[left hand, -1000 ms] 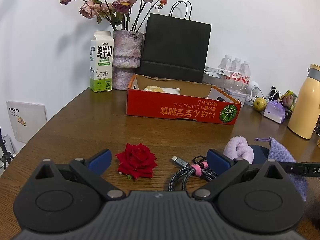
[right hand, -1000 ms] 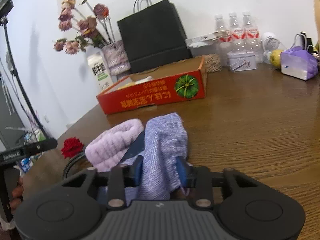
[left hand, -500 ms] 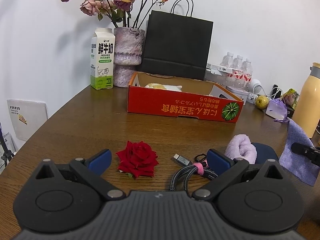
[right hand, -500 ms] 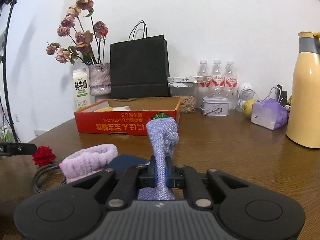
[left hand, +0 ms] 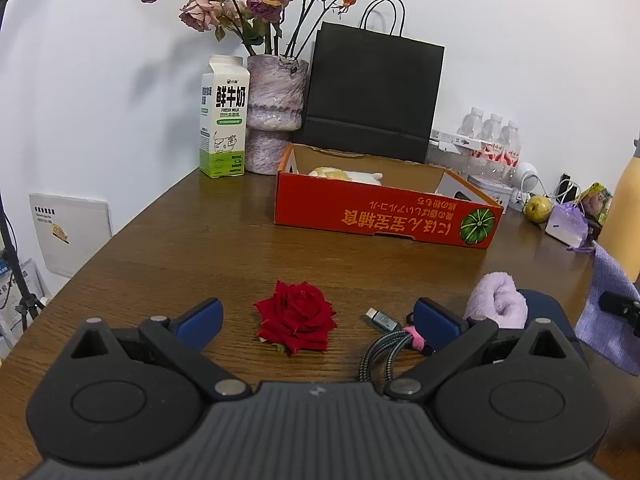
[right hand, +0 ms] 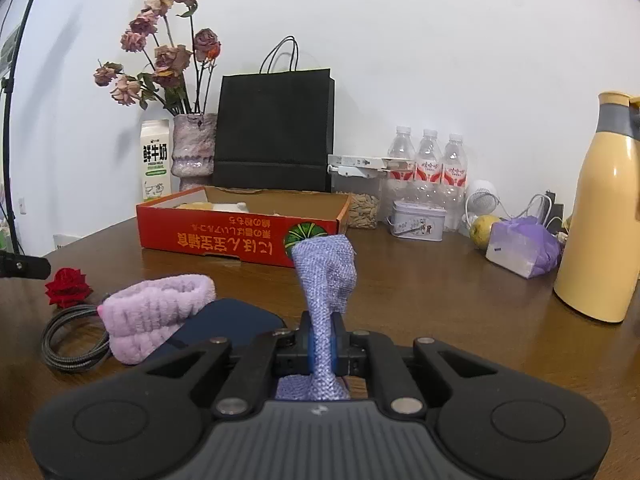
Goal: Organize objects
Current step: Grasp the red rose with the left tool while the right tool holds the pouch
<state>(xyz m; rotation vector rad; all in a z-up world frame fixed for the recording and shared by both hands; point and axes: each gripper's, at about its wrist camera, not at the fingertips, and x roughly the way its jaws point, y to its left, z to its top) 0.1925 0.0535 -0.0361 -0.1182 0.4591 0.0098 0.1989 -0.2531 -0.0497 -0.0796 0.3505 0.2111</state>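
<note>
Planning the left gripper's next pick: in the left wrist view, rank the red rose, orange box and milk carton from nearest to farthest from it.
1. Red rose: on the table just ahead of the open left gripper.
2. Orange box: mid-table, ahead and slightly right.
3. Milk carton: by the back wall, left of the vase.

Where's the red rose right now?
In the left wrist view the red rose lies on the table between the open left gripper's fingers, left of the braided cable.
</note>
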